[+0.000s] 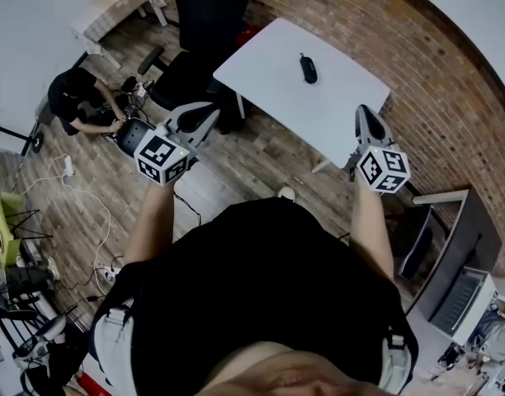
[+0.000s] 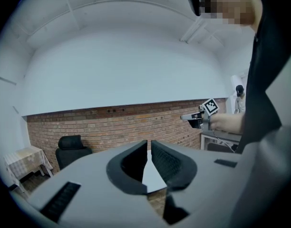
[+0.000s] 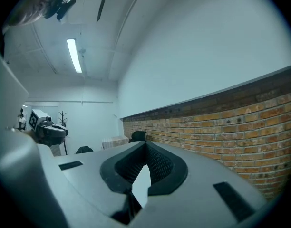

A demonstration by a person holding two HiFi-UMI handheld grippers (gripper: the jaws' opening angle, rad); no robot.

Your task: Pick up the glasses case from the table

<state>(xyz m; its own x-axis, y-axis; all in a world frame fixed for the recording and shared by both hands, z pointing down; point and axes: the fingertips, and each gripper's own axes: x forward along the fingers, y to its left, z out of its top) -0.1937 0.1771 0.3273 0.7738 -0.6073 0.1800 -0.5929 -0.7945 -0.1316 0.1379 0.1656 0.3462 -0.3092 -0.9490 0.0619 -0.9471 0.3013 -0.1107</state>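
The black glasses case (image 1: 309, 68) lies on the white table (image 1: 335, 106) at the top of the head view, well beyond both grippers. My left gripper (image 1: 205, 115) is held out over the wooden floor, short of the table's left corner; its jaws stand almost together with only a thin slit and nothing between them (image 2: 149, 142). My right gripper (image 1: 365, 112) reaches over the table's near right edge, shut and empty (image 3: 145, 145). Neither gripper view shows the case; a slice of white table (image 2: 152, 177) shows below the left jaws.
A black office chair (image 1: 207, 15) stands left of the table. A person (image 1: 79, 97) crouches on the floor at far left, with cables around. A small cloth-covered table (image 1: 120, 2) is at top left and a desk with a laptop (image 1: 463, 295) at right. A brick wall (image 1: 450, 97) runs behind.
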